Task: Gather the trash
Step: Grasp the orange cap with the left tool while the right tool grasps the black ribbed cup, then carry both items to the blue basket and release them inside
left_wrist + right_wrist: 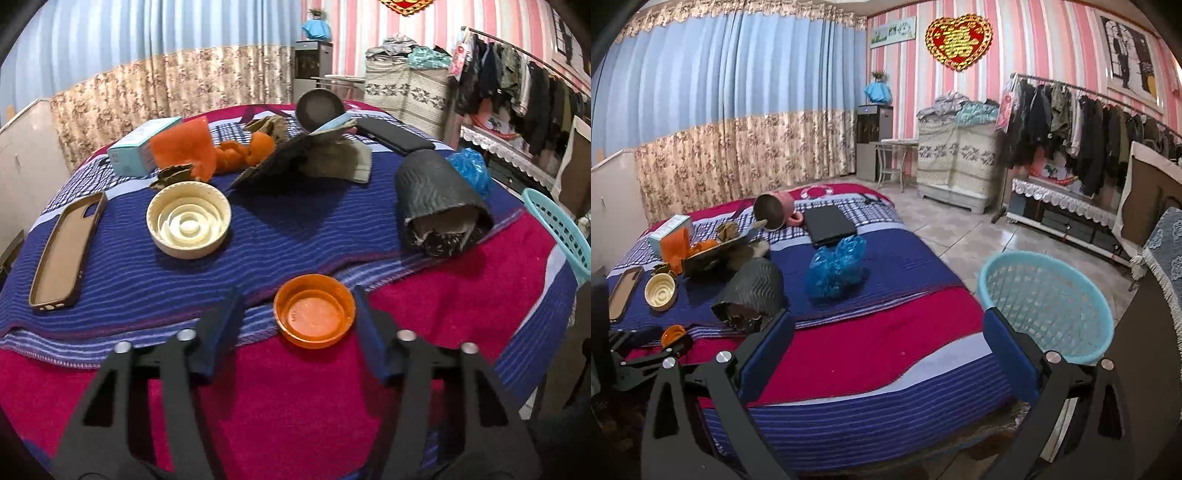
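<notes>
Two blankets cover the bed (871, 332), a blue striped one over a magenta one. Beside it on the tiled floor stands a light blue laundry basket (1049, 295), apparently empty. On the blue blanket lie a rolled black mat (439, 206), a crumpled blue plastic bag (834, 266), a brown phone case (62, 251) and a cream plastic lid (188, 221). Nearest, an orange lid (314, 312) sits open side up at the blue blanket's edge, between the fingers of the left gripper (299, 306), whose narrowed jaws stand just beside it without clearly pressing. The right gripper (886, 332) hangs wide apart, holding nothing, above the magenta blanket.
</notes>
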`<action>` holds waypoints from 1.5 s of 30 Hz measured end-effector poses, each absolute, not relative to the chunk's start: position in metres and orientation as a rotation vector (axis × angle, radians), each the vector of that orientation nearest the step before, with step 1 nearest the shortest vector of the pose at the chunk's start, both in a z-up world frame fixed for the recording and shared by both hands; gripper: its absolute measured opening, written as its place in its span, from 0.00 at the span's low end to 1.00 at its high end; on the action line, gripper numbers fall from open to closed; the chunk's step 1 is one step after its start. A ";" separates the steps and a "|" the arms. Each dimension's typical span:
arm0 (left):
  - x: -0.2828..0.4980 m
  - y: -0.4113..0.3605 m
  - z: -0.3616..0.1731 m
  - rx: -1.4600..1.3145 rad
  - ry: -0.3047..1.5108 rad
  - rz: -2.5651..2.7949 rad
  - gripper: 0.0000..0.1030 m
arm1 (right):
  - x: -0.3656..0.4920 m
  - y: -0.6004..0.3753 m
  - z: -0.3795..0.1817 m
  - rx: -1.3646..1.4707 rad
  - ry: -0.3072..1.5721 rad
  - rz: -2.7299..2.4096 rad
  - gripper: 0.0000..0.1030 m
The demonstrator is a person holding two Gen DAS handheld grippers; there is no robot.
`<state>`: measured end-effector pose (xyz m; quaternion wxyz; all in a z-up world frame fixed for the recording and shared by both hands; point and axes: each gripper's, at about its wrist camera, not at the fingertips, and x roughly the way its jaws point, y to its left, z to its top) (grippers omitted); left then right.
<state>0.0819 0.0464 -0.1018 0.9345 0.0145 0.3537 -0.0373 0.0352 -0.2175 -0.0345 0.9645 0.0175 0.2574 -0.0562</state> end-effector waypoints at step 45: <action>0.114 0.109 -0.017 0.069 0.524 0.128 0.38 | 0.135 -0.114 -0.049 -0.015 0.647 0.186 0.71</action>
